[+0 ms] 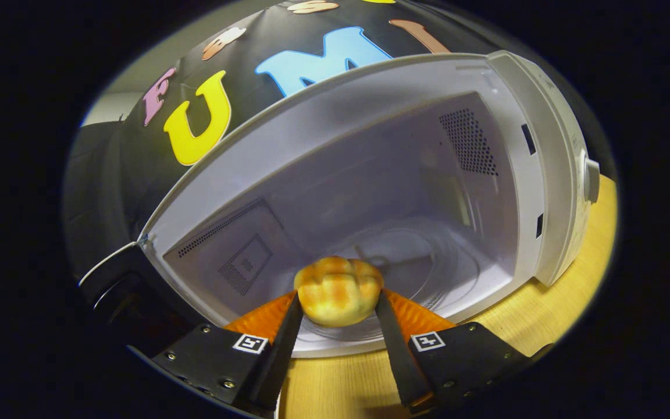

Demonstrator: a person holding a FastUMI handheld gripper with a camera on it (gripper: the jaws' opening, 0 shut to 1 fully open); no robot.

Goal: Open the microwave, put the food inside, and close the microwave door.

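A small round golden-brown bread bun [338, 293], its crust scored into a checked pattern and paler underneath, sits clamped between the two fingers of the gripper [338, 308]; the jaws stand only as far apart as the bun is wide, one finger pressing on each of its sides. The bun hangs at the mouth of a white box-shaped microwave oven [521, 192], just over the front lip of the cavity and above the near edge of the clear glass turntable [428, 262] that lies on the microwave's floor. Inside the microwave, the pale walls show a dotted vent patch high on the wall nearest the control side and a second perforated square panel on the opposite wall, both well beyond the bun. The microwave's door [114, 279], dark with a thin pale rim, stands swung fully open away from the cavity on the side opposite the controls. A round white knob [591, 179] sticks out from the microwave's control face. The microwave rests on a light wooden tabletop [346, 378], whose bare grain shows beneath the fingers and along the microwave's front foot.
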